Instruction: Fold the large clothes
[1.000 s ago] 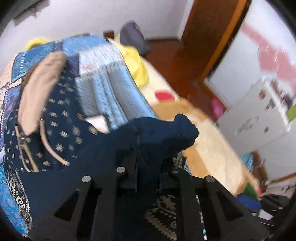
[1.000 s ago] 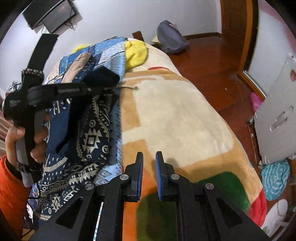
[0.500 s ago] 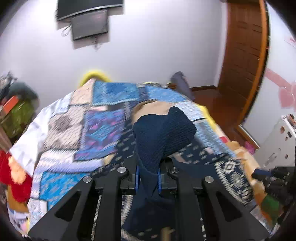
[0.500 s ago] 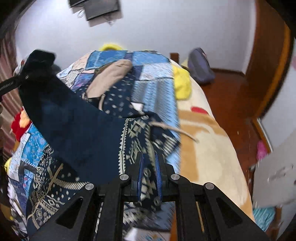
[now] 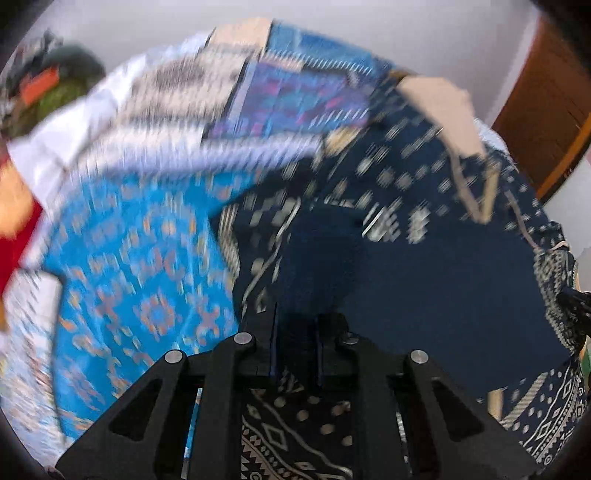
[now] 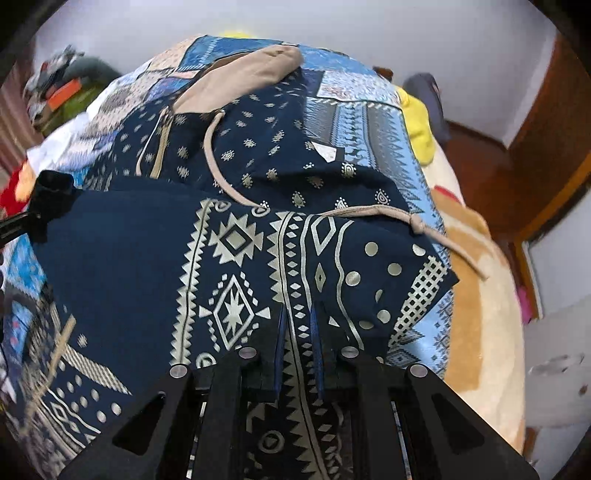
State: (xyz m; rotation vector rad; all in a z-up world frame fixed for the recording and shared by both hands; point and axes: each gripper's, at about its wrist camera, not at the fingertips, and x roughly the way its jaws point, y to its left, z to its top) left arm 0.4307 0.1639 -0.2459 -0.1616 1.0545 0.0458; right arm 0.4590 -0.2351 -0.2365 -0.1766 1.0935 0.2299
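Right wrist | right gripper (image 6: 297,332) pinches hoodie (image 6: 236,236) | hood beyond

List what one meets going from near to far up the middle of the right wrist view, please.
Right claw → navy patterned hoodie → beige drawstring → beige hood lining → blue patchwork quilt → white wall.

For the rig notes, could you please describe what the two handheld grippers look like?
Both the left gripper and the right gripper are matte black, with angular frames that have triangular cut-outs, round silver bolt heads, and narrow jaws edged in blue. No cables, markings or sleeves are visible.
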